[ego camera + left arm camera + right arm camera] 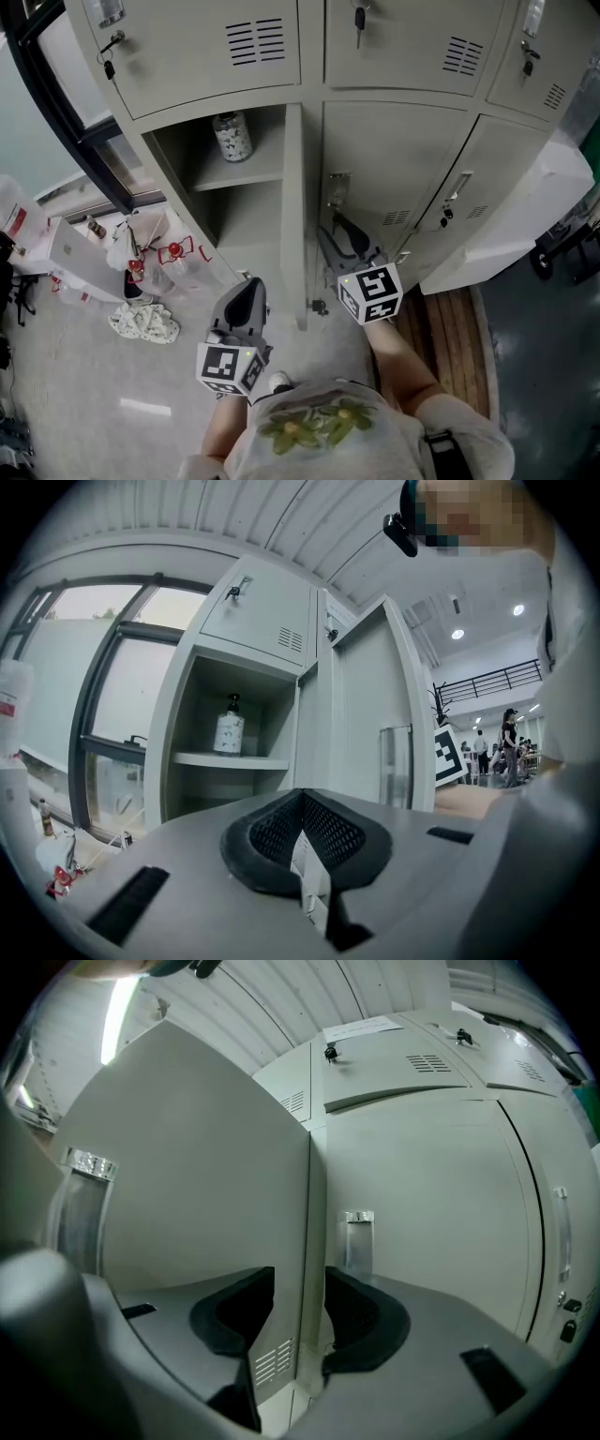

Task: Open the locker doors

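Observation:
The lower left locker door (pixel 292 206) stands swung out, edge-on towards me. Its compartment holds a patterned bottle (pixel 232 136) on a shelf, and that bottle (pixel 229 727) also shows in the left gripper view. My right gripper (pixel 342 236) is open at the door's free edge. In the right gripper view the door edge (pixel 317 1241) runs between the pads of the right gripper (pixel 300 1321), with a gap on each side. The neighbouring lower door (pixel 394 169) is closed, its metal handle (pixel 358 1232) just beyond. My left gripper (pixel 248 292) hangs shut and empty in front of the open compartment, its pads (pixel 302 841) meeting.
Upper lockers are closed, with keys (pixel 360 21) in their locks. Plastic bags (pixel 150 258) and a crumpled cloth (pixel 142 322) lie on the floor at left, below a dark window frame (pixel 66 103). A white box (pixel 525 216) and a wooden pallet (pixel 455 328) sit at right.

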Action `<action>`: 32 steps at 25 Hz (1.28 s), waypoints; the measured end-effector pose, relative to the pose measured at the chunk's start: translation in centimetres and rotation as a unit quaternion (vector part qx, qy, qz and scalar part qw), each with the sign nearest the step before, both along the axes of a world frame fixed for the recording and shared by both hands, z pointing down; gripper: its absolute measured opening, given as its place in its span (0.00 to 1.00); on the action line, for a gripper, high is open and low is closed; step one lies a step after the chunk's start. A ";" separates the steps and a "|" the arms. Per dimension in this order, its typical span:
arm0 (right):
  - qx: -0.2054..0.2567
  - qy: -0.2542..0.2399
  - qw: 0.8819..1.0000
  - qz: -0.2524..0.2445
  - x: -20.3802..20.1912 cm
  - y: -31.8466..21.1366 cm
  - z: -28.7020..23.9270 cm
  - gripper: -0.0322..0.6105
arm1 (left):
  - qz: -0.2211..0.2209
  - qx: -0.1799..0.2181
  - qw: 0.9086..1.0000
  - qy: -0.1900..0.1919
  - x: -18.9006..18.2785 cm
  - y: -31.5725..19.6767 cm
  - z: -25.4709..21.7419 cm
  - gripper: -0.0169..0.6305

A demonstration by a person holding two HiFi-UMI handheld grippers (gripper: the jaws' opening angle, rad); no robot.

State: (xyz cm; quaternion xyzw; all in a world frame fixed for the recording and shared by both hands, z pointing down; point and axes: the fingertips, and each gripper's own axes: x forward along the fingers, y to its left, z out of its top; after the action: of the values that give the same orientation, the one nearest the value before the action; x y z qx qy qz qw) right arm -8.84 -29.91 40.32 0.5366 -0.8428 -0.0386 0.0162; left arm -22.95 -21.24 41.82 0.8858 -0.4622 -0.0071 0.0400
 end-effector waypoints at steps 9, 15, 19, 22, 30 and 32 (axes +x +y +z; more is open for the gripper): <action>-0.004 0.021 0.999 0.044 1.2 -4.0 0.3 0.32 | 0.001 -0.011 1.000 -0.002 0.3 0.7 0.7 0.07; -0.015 0.020 0.998 0.058 1.5 -5.8 1.3 0.32 | -0.006 -0.010 1.000 0.001 -0.1 0.8 0.7 0.07; -0.014 0.022 0.998 0.059 1.4 -6.4 1.5 0.32 | -0.009 -0.012 1.000 0.001 -0.3 0.9 0.8 0.07; -0.017 0.026 0.997 0.064 1.4 -6.8 1.7 0.32 | -0.010 -0.013 1.000 0.001 -0.4 1.0 0.9 0.07; -0.026 0.010 0.998 0.060 1.6 -6.4 1.8 0.22 | -0.010 -0.016 1.000 0.003 -0.5 1.3 0.9 0.07; -0.024 0.008 0.998 0.059 1.5 -6.3 1.8 0.22 | -0.009 -0.017 1.000 0.003 -0.6 1.4 0.9 0.07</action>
State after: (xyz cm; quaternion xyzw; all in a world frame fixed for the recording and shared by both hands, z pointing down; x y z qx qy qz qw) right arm -7.29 -36.17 42.10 0.5848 -0.8100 -0.0219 0.0381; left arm -23.51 -19.81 42.72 0.8807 -0.4703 -0.0023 0.0562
